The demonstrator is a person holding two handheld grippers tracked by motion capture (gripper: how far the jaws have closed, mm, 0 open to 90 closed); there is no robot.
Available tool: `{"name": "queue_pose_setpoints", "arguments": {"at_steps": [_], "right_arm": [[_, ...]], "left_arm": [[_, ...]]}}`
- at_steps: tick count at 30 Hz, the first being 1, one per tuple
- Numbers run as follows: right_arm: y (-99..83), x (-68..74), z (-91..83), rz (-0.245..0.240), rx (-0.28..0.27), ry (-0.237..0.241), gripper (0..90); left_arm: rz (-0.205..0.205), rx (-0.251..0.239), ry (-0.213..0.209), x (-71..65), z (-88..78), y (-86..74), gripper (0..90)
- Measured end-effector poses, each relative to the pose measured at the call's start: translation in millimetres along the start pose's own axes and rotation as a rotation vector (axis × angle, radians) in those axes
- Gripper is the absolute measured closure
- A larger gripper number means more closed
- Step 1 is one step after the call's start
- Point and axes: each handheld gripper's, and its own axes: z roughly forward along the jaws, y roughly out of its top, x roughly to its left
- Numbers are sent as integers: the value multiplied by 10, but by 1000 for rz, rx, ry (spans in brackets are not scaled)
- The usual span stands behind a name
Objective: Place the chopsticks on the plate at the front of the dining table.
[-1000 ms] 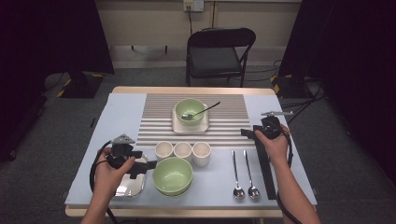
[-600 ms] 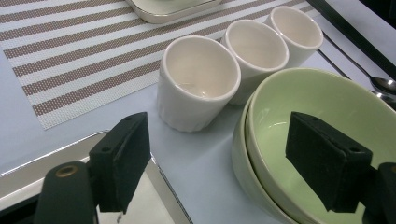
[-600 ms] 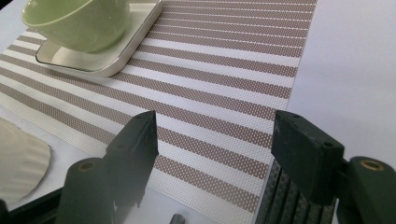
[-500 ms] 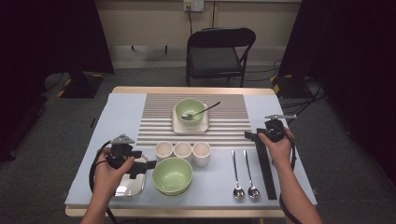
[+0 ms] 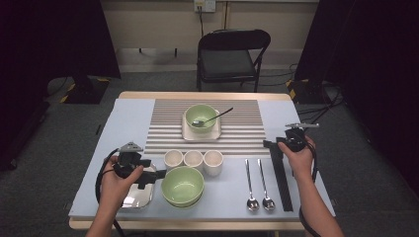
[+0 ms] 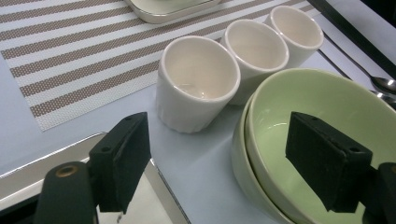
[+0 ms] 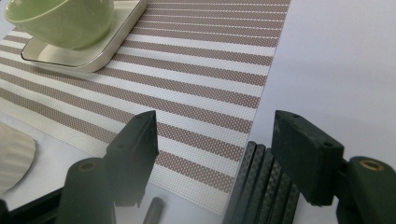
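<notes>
Black chopsticks [image 7: 261, 186] cut off below right gripper [image 7: 215, 154] (jaws apart)

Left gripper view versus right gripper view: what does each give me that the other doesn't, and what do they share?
Left gripper view: three white cups in a row, the stacked green bowls beside them, and a silver tray. Right gripper view: the black sticks at the bottom, and a single green bowl on the square plate. Shared: the striped placemat and that plate's rim.
</notes>
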Motion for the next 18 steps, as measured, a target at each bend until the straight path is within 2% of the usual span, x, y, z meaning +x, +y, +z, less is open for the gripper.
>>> {"name": "queue_pose_setpoints", "arguments": {"at_steps": [3,9,18], "right_arm": [[-11,-13,-2,5,5,-3,310],[-31,-27,-1,-20,19,-16,308],[-87,-111,-37,0,23,-32,307]], "left_arm": [[-5,3,-4,3,17,-5,219],[0,6,-4,-3,31,2,219],[-1,8,-2,-2,55,0,219]]}}
